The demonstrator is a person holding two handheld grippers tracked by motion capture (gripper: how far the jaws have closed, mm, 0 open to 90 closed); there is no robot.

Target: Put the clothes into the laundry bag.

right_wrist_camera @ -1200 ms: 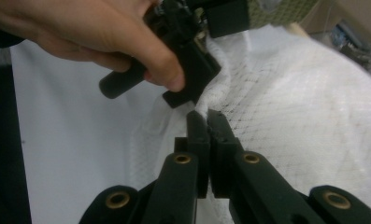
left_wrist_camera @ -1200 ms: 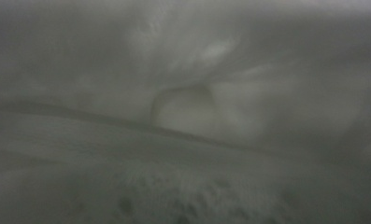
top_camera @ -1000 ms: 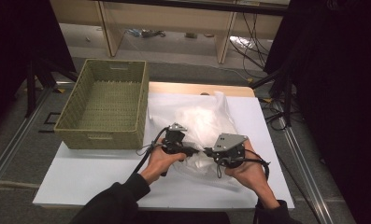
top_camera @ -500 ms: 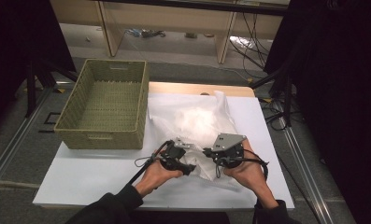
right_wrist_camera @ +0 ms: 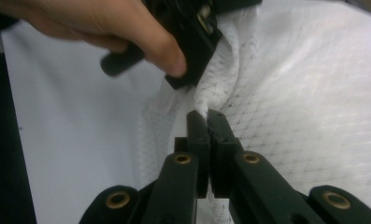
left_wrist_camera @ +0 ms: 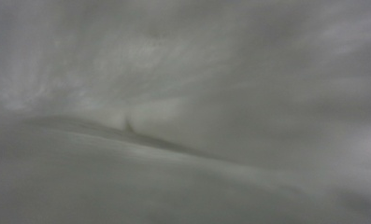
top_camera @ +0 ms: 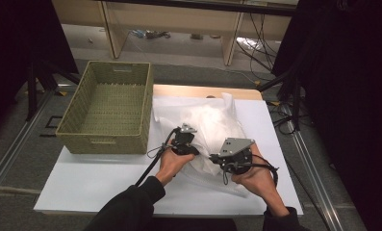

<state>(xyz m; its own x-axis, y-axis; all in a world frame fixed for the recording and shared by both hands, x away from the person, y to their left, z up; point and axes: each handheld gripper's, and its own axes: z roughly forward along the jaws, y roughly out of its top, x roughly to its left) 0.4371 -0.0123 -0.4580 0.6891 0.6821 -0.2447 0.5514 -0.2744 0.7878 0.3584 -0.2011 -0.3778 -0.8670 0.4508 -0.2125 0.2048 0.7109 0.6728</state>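
From above: a white mesh bag [top_camera: 205, 127] lies crumpled on the white table [top_camera: 92, 178], right of a woven basket [top_camera: 109, 108]; the left gripper [top_camera: 184, 143] is pushed into its near left side, the right gripper [top_camera: 227, 161] at its near edge. Left gripper view: pale fabric [left_wrist_camera: 183, 112] pressed against the lens, jaws just closing, grip impossible to tell. Right gripper view: right gripper [right_wrist_camera: 206, 122] jaws together, pinching a fold of the bag [right_wrist_camera: 304, 93], the left hand [right_wrist_camera: 103, 23] just beyond.

White mesh cloth [top_camera: 212, 125], woven basket [top_camera: 109, 108]
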